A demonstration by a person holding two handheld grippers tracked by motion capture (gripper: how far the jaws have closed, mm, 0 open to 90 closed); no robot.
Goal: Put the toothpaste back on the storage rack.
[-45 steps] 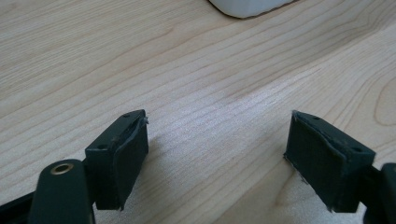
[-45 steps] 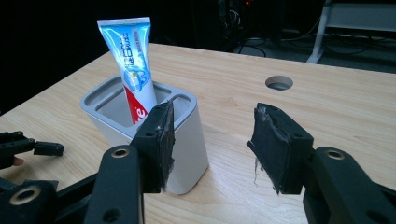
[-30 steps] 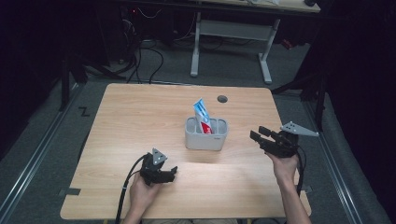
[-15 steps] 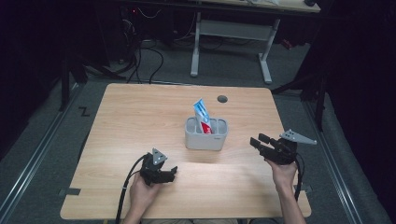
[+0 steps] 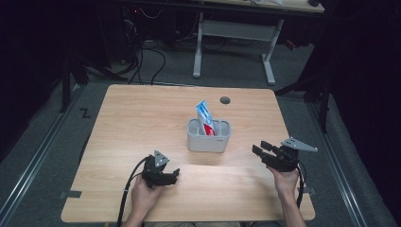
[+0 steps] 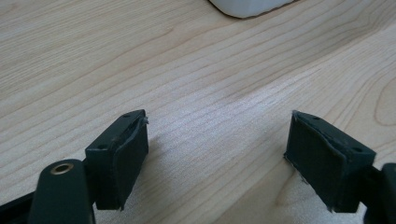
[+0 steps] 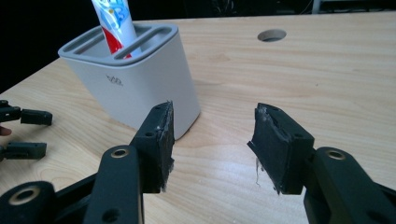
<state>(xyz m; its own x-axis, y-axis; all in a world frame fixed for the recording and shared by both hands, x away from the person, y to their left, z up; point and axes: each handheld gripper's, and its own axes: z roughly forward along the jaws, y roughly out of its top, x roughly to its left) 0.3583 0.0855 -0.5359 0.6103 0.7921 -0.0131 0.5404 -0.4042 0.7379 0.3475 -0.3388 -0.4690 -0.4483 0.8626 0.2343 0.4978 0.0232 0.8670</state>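
Observation:
A grey slotted holder (image 5: 208, 135) stands near the middle of the wooden table (image 5: 142, 118), with a blue, white and red toothpaste tube (image 5: 204, 117) leaning upright in it. In the right gripper view the holder (image 7: 140, 79) and the tube (image 7: 116, 23) sit just left of my jaws. My right gripper (image 5: 259, 149) hovers low to the right of the holder, open, nothing between its pads (image 7: 161, 135). The left gripper (image 5: 173, 176) rests near the front edge, open and empty, its pads (image 6: 126, 154) wide apart over bare wood (image 6: 210, 93).
A round cable hole (image 5: 225, 100) lies in the table behind the holder. The table's right edge runs close to my right hand (image 5: 283, 182). Another desk frame (image 5: 236, 33) and cables stand on the dark floor beyond.
My right gripper has come down toward the tabletop, staying to the right of the holder. The left gripper has kept still.

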